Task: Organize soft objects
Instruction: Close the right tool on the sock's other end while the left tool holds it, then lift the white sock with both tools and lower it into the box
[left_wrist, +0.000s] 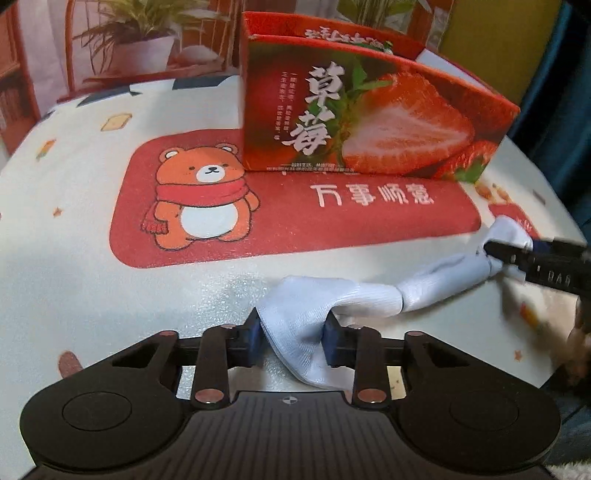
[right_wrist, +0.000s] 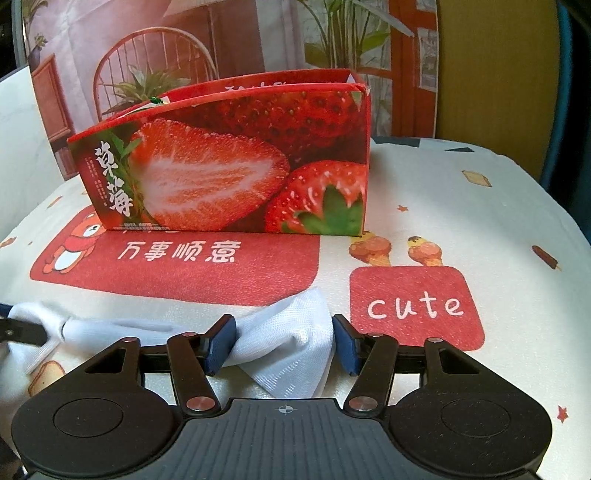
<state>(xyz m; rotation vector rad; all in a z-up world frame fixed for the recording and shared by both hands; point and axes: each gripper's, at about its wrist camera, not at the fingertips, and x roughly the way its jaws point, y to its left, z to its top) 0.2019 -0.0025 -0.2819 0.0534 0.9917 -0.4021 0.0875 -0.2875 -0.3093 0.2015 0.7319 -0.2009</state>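
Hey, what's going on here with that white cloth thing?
A person works two handheld grippers on a white sock lying on the patterned tablecloth. The left gripper and the right gripper each straddle one end. The sock is twisted in the middle. A strawberry box stands open-topped behind it.

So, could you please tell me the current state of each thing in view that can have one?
white cloth: twisted, stretched out on the table, one end in each gripper.
left gripper: jaws closed on one end of the cloth.
right gripper: jaws around the other end, the right one apart from the fabric.
strawberry box: upright, top open, standing on the tablecloth.
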